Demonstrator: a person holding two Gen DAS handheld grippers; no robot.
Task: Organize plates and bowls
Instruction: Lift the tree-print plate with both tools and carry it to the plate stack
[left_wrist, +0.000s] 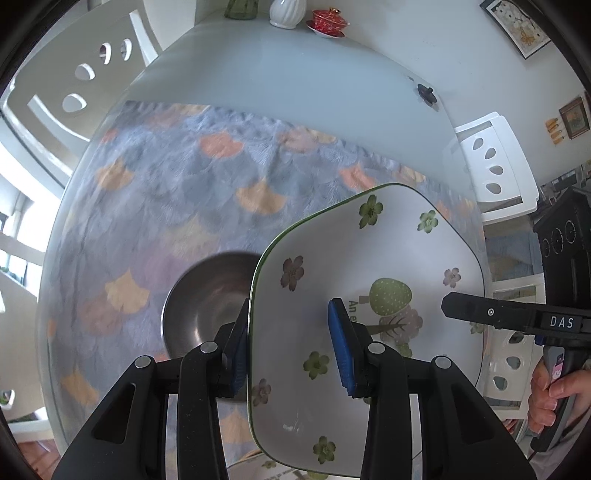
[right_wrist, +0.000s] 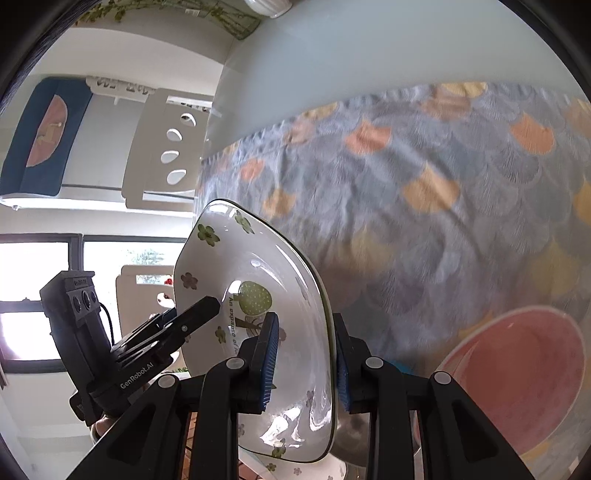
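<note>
Pale grey-blue glass tabletop w/ a blue-grey fan-patterned cloth w/ orange leaves over the near part. White chairs w/ teardrop cut-outs in the backs on both sides. White walls; framed flower picture top right, small dark-framed picture lower. Bright window w/ dark frame at left, daylight blown out. Blue panel w/ orange half-circle above it.

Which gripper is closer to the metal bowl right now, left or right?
Left. The left gripper straddles the floral plate's left rim, directly beside the metal bowl. The right gripper straddles the plate's opposite rim, across the plate from it.
</note>
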